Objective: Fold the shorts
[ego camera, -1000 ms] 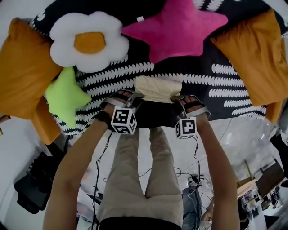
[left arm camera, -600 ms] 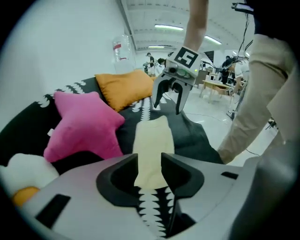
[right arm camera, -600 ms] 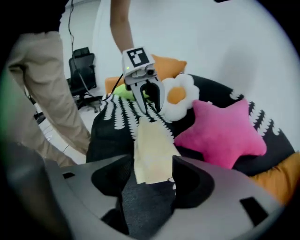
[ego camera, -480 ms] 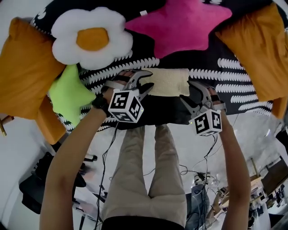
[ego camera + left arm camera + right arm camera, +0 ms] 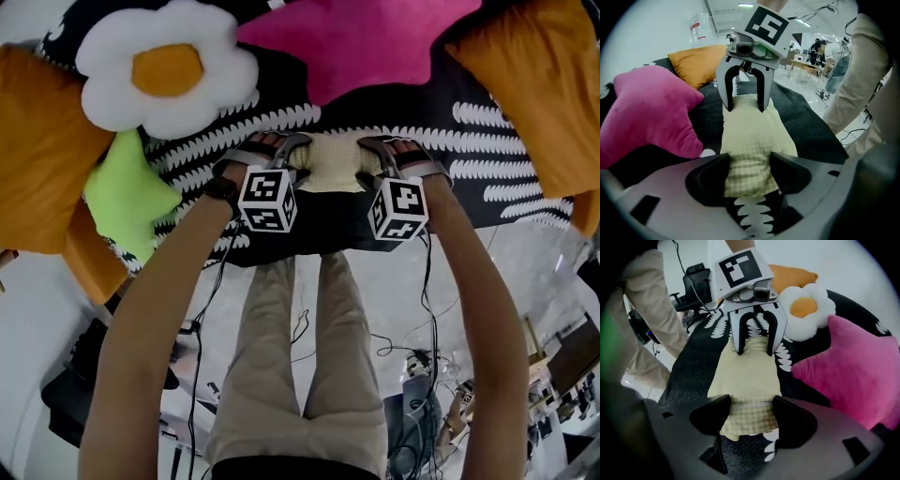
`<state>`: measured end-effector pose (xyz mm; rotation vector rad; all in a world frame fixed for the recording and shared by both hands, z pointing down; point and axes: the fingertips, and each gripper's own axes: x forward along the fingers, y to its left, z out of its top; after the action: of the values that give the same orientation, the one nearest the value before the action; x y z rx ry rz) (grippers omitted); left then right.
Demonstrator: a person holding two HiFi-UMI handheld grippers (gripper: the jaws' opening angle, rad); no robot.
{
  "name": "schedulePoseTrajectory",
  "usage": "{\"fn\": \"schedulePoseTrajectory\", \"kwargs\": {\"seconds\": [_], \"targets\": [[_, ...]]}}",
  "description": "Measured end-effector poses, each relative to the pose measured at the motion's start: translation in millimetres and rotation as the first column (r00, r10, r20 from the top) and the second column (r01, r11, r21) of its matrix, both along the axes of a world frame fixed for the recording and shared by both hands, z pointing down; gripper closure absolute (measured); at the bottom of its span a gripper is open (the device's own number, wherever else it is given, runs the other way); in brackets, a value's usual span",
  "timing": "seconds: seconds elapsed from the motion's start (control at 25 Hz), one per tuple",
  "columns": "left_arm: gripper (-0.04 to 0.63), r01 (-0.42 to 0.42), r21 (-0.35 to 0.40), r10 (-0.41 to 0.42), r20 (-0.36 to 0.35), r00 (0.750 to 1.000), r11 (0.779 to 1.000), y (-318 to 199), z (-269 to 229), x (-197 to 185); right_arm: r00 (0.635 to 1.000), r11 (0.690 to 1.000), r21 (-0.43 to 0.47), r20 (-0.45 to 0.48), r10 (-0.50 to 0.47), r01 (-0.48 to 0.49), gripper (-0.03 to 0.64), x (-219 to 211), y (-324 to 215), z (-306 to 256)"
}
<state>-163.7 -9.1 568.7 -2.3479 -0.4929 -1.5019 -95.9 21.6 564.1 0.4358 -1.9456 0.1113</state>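
Observation:
The shorts [image 5: 333, 161] are pale yellow and lie folded into a small strip on the black-and-white blanket [image 5: 487, 141]. My left gripper [image 5: 298, 157] stands over the strip's left end and my right gripper [image 5: 367, 159] over its right end. The jaws of both have just been opening. In the left gripper view the shorts [image 5: 750, 136] run from between my left gripper's [image 5: 749, 164] fingers to the right gripper [image 5: 743, 105] opposite. The right gripper view mirrors this: the shorts [image 5: 747, 376] lie between my right gripper's [image 5: 750, 416] fingers, with the left gripper [image 5: 754, 350] at the far end. Both grippers straddle the cloth, open.
A pink star pillow [image 5: 366, 42], a white flower pillow [image 5: 164, 75] and a green star pillow [image 5: 122, 192] lie around the shorts. Orange cushions [image 5: 37, 150] [image 5: 544, 84] flank them. The person's legs [image 5: 300, 375] stand at the blanket's near edge, with cables on the floor.
A second ago both grippers were shut at the cloth's near edge. They let go, rose apart with jaws open, then came down over the two ends of the folded shorts.

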Motion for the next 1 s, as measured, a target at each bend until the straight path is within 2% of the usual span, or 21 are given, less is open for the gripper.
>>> {"fn": "schedulePoseTrajectory", "kwargs": {"seconds": [0.12,0.2,0.24,0.32,0.4,0.48,0.56,0.64,0.72,0.84,0.88,0.92,1.0], "targets": [[0.299,0.061,-0.002,-0.061,-0.001,0.998,0.998,-7,5,1,0.999,0.999,-0.004,-0.022,0.035,-0.035,0.305,-1,-5,7],[0.253,0.117,0.028,-0.116,-0.011,0.993,0.993,-14,-19,-2,0.992,0.991,0.058,-0.009,0.123,-0.122,0.262,6,-13,-21],[0.245,0.157,0.033,-0.156,-0.021,0.987,0.987,-12,-42,-7,0.981,0.975,0.112,0.02,0.192,-0.194,0.228,10,-12,-47],[0.245,0.272,0.017,-0.27,-0.076,0.96,0.962,3,-107,-19,0.932,0.912,0.195,0.112,0.344,-0.36,0.229,19,3,-118],[0.245,0.384,0.004,-0.378,-0.175,0.909,0.923,15,-197,-24,0.87,0.842,0.23,0.207,0.447,-0.488,0.229,25,20,-198],[0.245,0.46,0.0,-0.442,-0.281,0.852,0.888,24,-298,-25,0.814,0.782,0.251,0.299,0.498,-0.57,0.229,30,37,-283],[0.245,0.539,-0.018,-0.504,-0.382,0.775,0.842,27,-392,-27,0.777,0.725,0.301,0.363,0.514,-0.62,0.218,35,51,-367],[0.245,0.617,-0.065,-0.575,-0.451,0.683,0.784,37,-473,-39,0.776,0.685,0.371,0.38,0.504,-0.627,0.166,29,69,-444],[0.245,0.665,-0.109,-0.62,-0.494,0.609,0.739,57,-544,-56,0.761,0.641,0.414,0.41,0.503,-0.646,0.147,14,93,-521],[0.245,0.7,-0.183,-0.66,-0.554,0.507,0.691,89,-628,-80,0.681,0.523,0.436,0.495,0.54,-0.732,0.141,-6,128,-617],[0.245,0.698,-0.211,-0.663,-0.579,0.475,0.684,98,-652,-86,0.648,0.478,0.438,0.524,0.553,-0.761,0.141,-12,140,-642],[0.245,0.687,-0.23,-0.653,-0.608,0.451,0.689,107,-675,-92,0.615,0.434,0.436,0.554,0.562,-0.789,0.134,-19,152,-666],[0.245,0.651,-0.233,-0.601,-0.677,0.425,0.722,119,-715,-107,0.548,0.347,0.426,0.614,0.567,-0.836,0.119,-36,172,-705]]}}
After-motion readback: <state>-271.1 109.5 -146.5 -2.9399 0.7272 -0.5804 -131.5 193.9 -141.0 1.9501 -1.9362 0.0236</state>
